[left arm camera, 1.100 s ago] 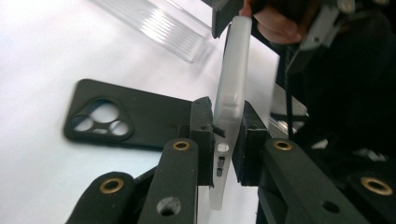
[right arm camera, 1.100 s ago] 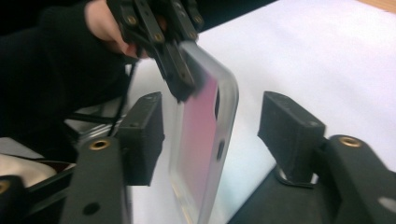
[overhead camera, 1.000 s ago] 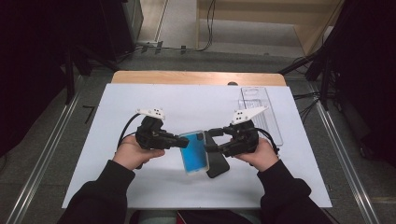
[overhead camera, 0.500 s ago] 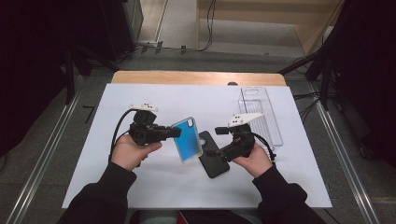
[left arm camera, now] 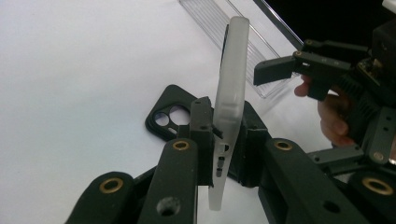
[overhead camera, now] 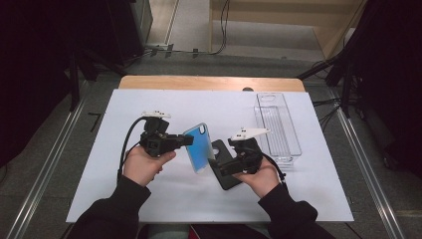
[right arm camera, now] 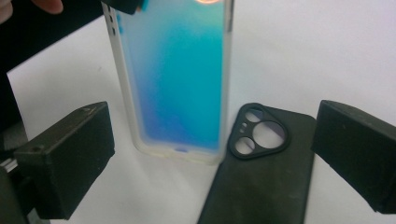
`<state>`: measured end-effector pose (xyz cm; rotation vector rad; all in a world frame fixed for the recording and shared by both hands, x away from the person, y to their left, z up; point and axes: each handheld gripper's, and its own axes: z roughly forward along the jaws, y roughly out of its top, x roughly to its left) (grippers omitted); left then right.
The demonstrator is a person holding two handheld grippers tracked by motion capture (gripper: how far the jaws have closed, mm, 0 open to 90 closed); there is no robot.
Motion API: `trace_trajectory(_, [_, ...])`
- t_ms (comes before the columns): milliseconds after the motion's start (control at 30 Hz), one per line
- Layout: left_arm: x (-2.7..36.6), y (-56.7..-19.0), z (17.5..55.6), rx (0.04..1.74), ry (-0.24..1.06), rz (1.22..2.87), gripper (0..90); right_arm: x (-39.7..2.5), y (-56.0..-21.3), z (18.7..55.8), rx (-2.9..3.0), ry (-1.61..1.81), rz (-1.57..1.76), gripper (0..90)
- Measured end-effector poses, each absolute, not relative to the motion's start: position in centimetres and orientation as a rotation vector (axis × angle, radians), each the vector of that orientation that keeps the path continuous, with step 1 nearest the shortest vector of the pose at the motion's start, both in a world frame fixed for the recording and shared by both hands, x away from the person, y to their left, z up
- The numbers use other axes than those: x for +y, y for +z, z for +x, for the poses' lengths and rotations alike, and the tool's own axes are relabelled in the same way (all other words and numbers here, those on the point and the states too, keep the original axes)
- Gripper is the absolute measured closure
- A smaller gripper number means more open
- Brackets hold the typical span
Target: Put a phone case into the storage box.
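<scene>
left gripper view: left gripper clamps frosted blue case; right gripper gapes wide

The phone case held by the left hand-held gripper is blue, going from light turquoise to a deeper blue, with a frosted white rim; seen edge-on in the left gripper view it looks milky white. Just beside this case lies a second case, matt black all over, also around its camera openings. Both hand-held grippers are black; the left one shows brass-coloured rivets, and the right hand-held gripper carries a pale grey plate on top. The bench has a plain white sheet, with a light wooden edge behind it. The tray, on the far side of the black case, is clear and colourless, with fine ribs.
</scene>
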<state>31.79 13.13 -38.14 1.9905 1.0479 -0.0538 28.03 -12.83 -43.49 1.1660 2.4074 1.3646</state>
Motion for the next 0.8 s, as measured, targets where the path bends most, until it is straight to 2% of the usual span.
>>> trace_trajectory(400, [12.0, -37.8, 31.0, 1.100, -0.018, 1.983, 80.9, -11.3, -43.9, 27.3, 2.297, 1.366, 1.253, 0.0])
trace_trajectory(800, [10.3, -38.5, 30.4, 1.091, -0.064, 2.006, 80.9, -10.4, -44.1, 27.1, 2.287, 1.366, 1.246, 0.0])
